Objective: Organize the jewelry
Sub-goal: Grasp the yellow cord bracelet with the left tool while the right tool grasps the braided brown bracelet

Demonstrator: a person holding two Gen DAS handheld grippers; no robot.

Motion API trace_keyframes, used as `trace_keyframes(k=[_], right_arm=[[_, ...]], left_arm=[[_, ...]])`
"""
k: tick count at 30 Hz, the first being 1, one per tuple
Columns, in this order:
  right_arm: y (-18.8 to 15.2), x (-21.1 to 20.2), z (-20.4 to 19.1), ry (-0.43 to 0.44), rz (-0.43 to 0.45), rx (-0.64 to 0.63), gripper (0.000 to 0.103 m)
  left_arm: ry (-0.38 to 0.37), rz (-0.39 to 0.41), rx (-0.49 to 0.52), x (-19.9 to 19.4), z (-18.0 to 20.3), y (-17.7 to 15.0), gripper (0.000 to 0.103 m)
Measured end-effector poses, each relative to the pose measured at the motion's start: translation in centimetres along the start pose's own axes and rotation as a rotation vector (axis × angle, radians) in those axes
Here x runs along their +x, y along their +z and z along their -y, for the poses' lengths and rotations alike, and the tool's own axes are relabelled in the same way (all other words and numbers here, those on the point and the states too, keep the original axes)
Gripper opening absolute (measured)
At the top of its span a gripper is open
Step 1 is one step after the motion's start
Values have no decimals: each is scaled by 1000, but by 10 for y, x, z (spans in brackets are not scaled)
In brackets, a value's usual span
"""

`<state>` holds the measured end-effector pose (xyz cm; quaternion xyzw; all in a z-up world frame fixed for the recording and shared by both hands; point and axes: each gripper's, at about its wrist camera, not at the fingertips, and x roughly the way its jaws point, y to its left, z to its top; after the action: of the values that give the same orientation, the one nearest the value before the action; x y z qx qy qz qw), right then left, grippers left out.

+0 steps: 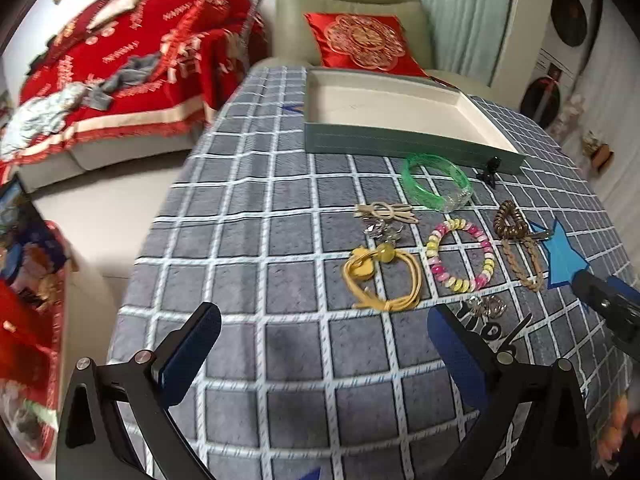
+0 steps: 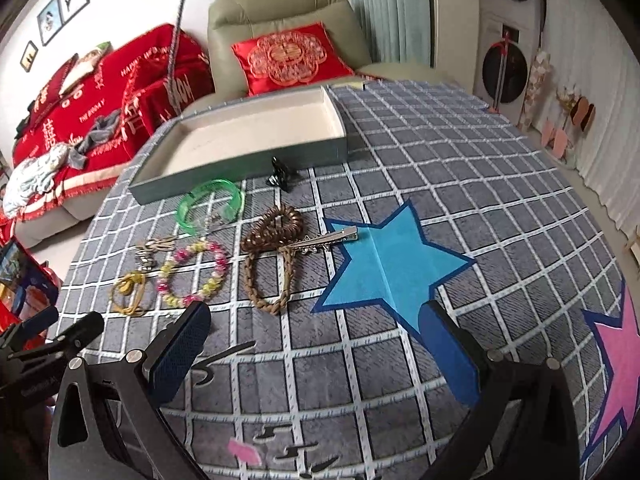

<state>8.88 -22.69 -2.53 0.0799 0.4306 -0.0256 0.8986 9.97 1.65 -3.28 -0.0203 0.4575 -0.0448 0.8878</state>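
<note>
- your left gripper [image 1: 324,352] and right gripper [image 2: 320,344] both hang spread and empty over the checked cloth [image 1: 240,240].
- start nearest: come straight down on the yellow hair tie [image 1: 380,276], pinching its cord.
- the beaded bracelet [image 1: 460,254] and green bangle [image 1: 436,180] lie before the empty tray [image 1: 400,140].

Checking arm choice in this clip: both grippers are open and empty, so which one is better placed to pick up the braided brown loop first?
Probably right. The right gripper faces the braided brown loop almost straight ahead; the left gripper faces the yellow hair tie instead.
</note>
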Motion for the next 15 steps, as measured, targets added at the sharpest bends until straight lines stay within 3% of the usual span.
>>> trace_keyframes(k=[3,11,12,13,15], right_arm=[[6,15,2,-5,-36,12,100],[15,51,-9,-17,-126,-33,77],[15,53,-11,-29,-118,-45,77],[15,54,-14,-36,-118,-58,76],[16,57,-18,-42,-120,-73,73]], left_arm=[[-15,-16,25,10,3,6,103],[-49,-65,63,36,15,16,103],[-49,-65,72,37,17,16,101],[-49,-66,83,39,20,16,93],[-34,-63,110,40,25,16,93]])
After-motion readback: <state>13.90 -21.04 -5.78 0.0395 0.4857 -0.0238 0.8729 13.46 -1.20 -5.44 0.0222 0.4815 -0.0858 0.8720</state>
